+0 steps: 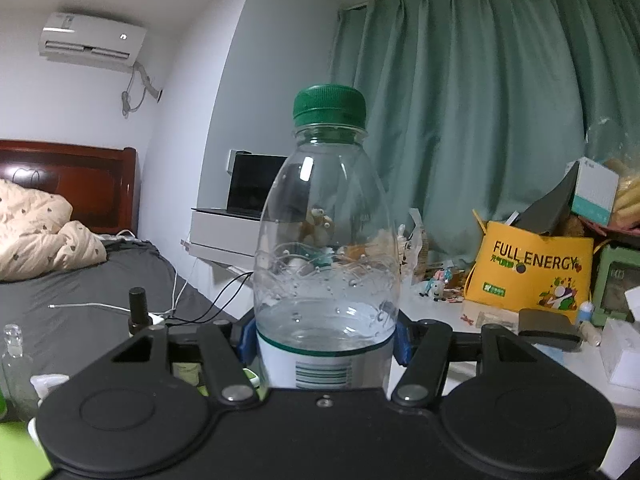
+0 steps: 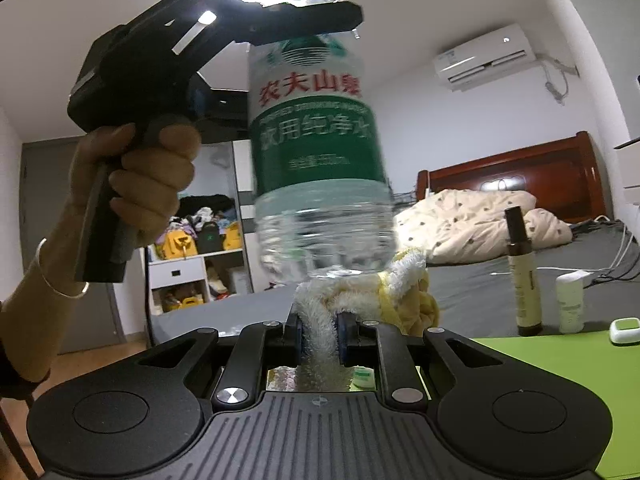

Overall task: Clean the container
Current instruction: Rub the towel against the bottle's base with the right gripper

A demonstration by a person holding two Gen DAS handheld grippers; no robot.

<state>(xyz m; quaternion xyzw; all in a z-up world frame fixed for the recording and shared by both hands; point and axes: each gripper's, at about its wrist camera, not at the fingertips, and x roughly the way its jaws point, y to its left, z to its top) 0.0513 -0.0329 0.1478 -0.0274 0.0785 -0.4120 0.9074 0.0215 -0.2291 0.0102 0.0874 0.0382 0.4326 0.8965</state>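
The plastic water bottle (image 1: 326,240) is held upright in the air, clamped across its labelled middle by the left gripper (image 1: 324,340), whose jaws are closed on it. Its green cap (image 1: 329,106) is screwed on, and droplets cling inside the clear upper wall. In the right wrist view the bottle's base is seen pressed against a yellow and white cloth (image 2: 360,292), which is pinched between the closed jaws of the right gripper (image 2: 319,340). The bottle is blurred there, so it is judged to be in motion against the cloth.

The step in hand is judged to be the wiping of the bottle's lower end. It is done well if the bottle is kept firmly clamped so that it cannot twist out, while the cloth is pressed up evenly and rubbed around the ribbed lower wall and the underside. The cloth should be kept bunched above the jaws, so that plastic meets fabric only. The green counter (image 2: 560,380) lies below, at the right.
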